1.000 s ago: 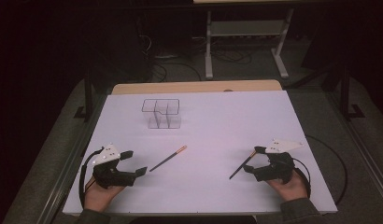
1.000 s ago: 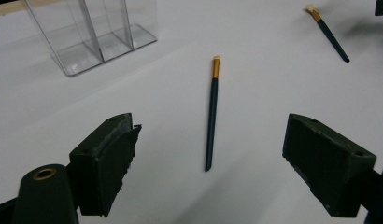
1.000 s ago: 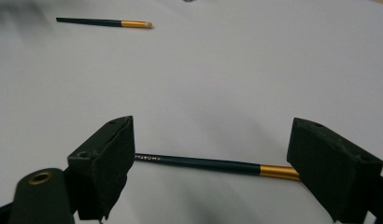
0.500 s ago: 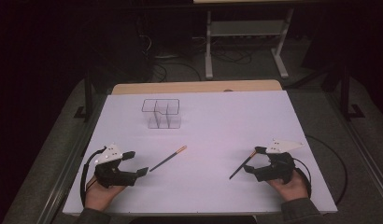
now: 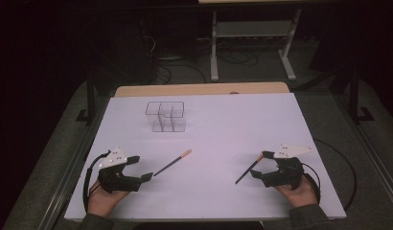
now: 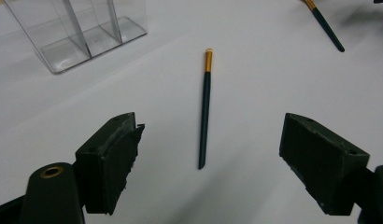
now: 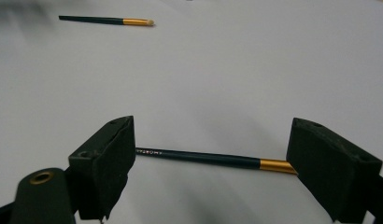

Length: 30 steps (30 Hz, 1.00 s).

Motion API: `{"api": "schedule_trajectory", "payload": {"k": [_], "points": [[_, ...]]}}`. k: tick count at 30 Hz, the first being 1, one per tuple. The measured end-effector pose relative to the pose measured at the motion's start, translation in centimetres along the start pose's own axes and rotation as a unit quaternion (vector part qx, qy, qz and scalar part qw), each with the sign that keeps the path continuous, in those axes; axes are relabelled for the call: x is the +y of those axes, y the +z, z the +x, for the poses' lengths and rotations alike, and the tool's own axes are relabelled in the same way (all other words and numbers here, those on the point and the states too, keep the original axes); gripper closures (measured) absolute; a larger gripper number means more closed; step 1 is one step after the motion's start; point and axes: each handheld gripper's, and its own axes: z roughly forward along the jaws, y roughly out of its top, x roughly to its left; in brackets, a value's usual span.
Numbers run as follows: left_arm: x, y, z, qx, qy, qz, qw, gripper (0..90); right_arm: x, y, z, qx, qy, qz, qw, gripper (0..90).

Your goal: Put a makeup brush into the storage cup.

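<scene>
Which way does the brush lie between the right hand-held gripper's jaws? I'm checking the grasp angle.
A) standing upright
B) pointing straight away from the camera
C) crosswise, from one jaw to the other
C: in the right gripper view the brush lies flat on the table, running crosswise between the open jaws of the right hand-held gripper.

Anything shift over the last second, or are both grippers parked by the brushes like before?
No visible change. The left gripper and right gripper stay open on the white table, each beside its dark, gold-banded brush: left brush, right brush. Neither brush is held. The clear organizer stays put.
</scene>
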Motion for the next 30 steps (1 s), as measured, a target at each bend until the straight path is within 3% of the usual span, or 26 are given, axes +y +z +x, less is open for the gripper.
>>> {"api": "schedule_trajectory", "payload": {"k": [16,22,29,30], "points": [[1.8,-0.1,0.0,-0.007,0.016,0.016,0.9997,25.1,0.0,-0.4,-0.5,-0.001,0.006,-0.01,0.9999,14.6],[3.2,0.6,0.4,-0.014,0.03,0.054,0.998,29.1,0.0,-0.5,-0.4,0.0,0.004,-0.012,0.9999,14.8],[4.6,1.4,0.8,-0.022,0.038,0.07,0.9966,34.7,-0.1,-0.6,-0.5,0.001,0.008,-0.014,0.9999,14.8],[5.0,1.8,0.8,-0.023,0.046,0.081,0.9954,35.4,-0.1,-0.7,-0.5,0.001,0.01,-0.015,0.9998,14.9]]}}
